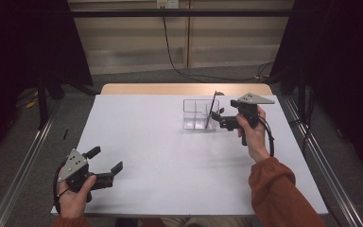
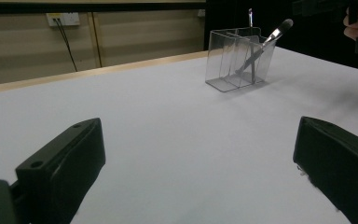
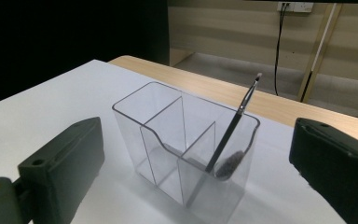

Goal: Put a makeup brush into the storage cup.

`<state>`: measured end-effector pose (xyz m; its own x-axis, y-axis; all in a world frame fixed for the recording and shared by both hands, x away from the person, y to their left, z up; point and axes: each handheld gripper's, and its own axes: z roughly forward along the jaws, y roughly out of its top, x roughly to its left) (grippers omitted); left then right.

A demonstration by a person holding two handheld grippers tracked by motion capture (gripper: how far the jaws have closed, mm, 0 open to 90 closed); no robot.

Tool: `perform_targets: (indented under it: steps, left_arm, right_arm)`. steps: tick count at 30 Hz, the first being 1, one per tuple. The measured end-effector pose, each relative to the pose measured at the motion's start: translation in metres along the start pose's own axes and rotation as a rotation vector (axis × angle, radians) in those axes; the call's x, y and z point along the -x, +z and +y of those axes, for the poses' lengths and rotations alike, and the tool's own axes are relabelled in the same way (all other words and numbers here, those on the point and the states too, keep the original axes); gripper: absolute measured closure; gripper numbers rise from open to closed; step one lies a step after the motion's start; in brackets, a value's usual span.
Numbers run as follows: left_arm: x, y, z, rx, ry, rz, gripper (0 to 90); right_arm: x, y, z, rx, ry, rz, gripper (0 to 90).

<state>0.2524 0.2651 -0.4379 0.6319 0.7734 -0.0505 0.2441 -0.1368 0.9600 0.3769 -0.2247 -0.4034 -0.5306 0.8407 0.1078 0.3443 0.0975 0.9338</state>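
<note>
A clear plastic holder (image 1: 196,115) with several compartments stands on the white table (image 1: 170,161) at the far right. A thin dark brush (image 1: 212,109) leans in its right end compartment, tip up. In the right gripper view the holder (image 3: 168,140) sits just ahead of the jaws, with the thin brush (image 3: 235,121) in it and dark bristles (image 3: 230,164) at the bottom. My right gripper (image 1: 220,119) is open beside the holder's right side, apart from it, holding nothing. At the near left corner my left gripper (image 1: 108,163) rests open and empty. The left gripper view has the holder (image 2: 237,63) far off.
A wooden strip (image 1: 184,88) runs along the table's far edge. Metal rails (image 1: 21,170) flank the table on both sides. A black cable (image 1: 170,56) hangs from a wall socket behind. Dark curtains stand at the left and right.
</note>
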Motion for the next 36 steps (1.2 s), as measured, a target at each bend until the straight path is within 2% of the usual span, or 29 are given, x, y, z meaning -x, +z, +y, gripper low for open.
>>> perform_targets:
  steps: [7, 19, 36]
  left_arm:
    - [0.0, 0.0, 0.0, 0.0, 0.0, 0.003, 2.2]
    - [-0.001, -0.002, 0.001, 0.006, 0.001, 0.014, 2.2]
    - [0.0, -0.002, 0.0, 0.005, 0.001, 0.013, 2.2]
  right_arm:
    - [-0.001, -0.012, -0.007, 0.004, -0.01, -0.031, 0.7]
    - [-0.007, -0.032, -0.015, -0.006, -0.007, -0.019, 0.4]
    - [-0.013, -0.06, -0.03, 0.05, 0.001, -0.016, 0.7]
